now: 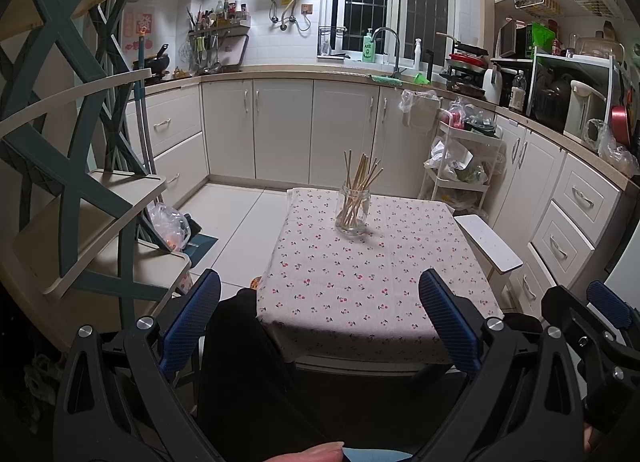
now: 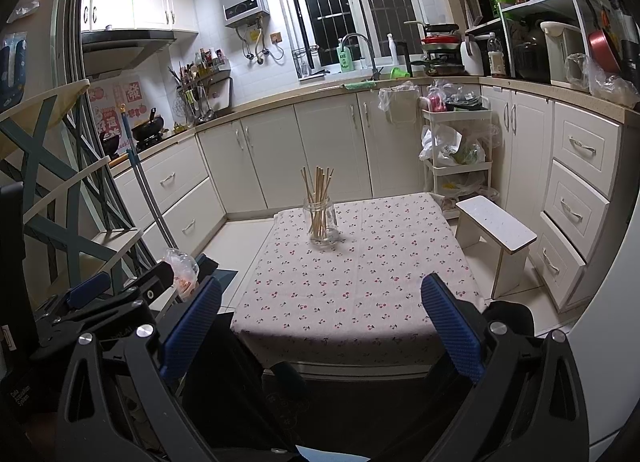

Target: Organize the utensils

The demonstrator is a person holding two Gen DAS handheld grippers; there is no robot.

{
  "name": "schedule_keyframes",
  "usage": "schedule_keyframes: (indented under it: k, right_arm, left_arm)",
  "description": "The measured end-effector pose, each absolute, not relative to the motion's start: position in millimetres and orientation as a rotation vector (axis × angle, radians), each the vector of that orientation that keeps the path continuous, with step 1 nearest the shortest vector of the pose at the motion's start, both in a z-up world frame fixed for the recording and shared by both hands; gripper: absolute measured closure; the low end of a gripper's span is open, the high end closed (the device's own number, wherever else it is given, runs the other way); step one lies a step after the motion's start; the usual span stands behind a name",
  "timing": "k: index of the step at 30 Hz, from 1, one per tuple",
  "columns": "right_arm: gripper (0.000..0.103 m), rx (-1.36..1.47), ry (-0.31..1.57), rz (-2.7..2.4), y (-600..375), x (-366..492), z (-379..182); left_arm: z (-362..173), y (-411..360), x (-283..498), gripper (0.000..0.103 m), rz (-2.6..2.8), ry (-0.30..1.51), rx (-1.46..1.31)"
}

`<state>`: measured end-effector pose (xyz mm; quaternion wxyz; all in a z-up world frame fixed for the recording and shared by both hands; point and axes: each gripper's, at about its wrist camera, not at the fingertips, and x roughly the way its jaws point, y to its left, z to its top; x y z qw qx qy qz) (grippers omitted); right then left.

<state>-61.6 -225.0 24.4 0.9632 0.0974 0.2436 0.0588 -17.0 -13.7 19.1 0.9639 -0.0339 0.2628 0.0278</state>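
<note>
A clear glass jar (image 1: 353,213) (image 2: 320,221) stands upright on the far half of a small table with a cherry-print cloth (image 1: 360,282) (image 2: 360,282). Several wooden chopsticks (image 1: 362,177) (image 2: 319,191) stand in it, fanned out above the rim. My left gripper (image 1: 320,322) hangs open in front of the table's near edge, with nothing between its blue pads (image 1: 188,326). My right gripper (image 2: 322,326) is open too, empty, at the same near edge. Each gripper shows at the side of the other's view.
A teal and cream shelf unit (image 1: 80,181) stands close on the left. A small white stool (image 1: 492,246) (image 2: 496,234) sits right of the table, beside a white trolley (image 2: 456,149) with bags. Cabinets line the back and right walls. A mop handle (image 2: 148,189) leans at left.
</note>
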Motion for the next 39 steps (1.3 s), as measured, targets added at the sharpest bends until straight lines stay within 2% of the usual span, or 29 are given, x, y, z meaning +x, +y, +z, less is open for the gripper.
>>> schedule_keyframes:
  k: [39]
  right_arm:
    - [0.007, 0.201, 0.496, 0.121, -228.8, -61.3, 26.2]
  left_arm:
    - [14.6, -11.8, -23.5, 0.008, 0.07, 0.536, -0.06]
